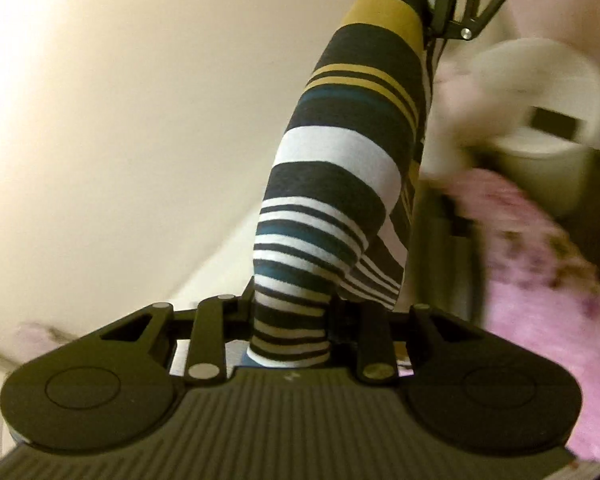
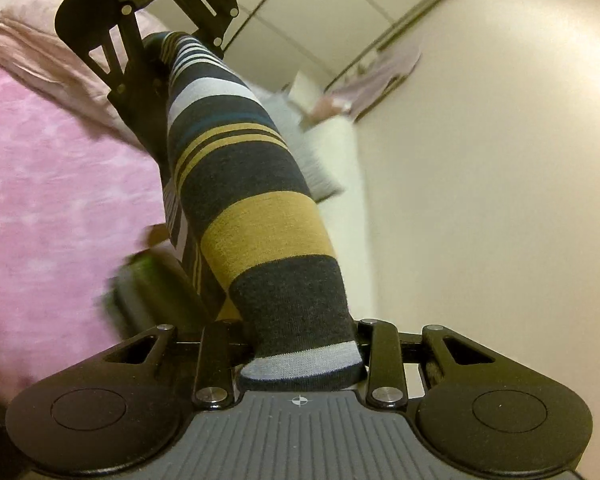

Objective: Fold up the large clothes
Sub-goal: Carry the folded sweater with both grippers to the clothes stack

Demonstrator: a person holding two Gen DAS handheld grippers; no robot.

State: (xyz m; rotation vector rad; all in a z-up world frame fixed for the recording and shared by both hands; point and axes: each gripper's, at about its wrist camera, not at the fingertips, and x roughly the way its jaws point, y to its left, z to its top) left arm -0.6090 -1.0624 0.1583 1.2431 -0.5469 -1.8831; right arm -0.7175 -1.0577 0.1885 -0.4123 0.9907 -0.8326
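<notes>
A striped garment (image 1: 340, 152) in dark grey, white, mustard and teal is pulled taut in the air between my two grippers. In the left wrist view, my left gripper (image 1: 292, 316) is shut on one bunched end of it at the bottom. The other end runs up to my right gripper (image 1: 428, 4) at the top edge. In the right wrist view, my right gripper (image 2: 300, 344) is shut on the grey end of the striped garment (image 2: 252, 200). That cloth stretches up to my left gripper (image 2: 156, 48) at the upper left. Fabric hides the pads of both grippers.
A pink blanket (image 1: 540, 300) (image 2: 60, 200) lies below, with pale pink folded cloth (image 2: 40, 48) beyond it. A blurred white rounded object (image 1: 540, 120) stands at the right. A cream wall (image 2: 500, 200) and white cupboard doors (image 2: 320, 8) fill the background.
</notes>
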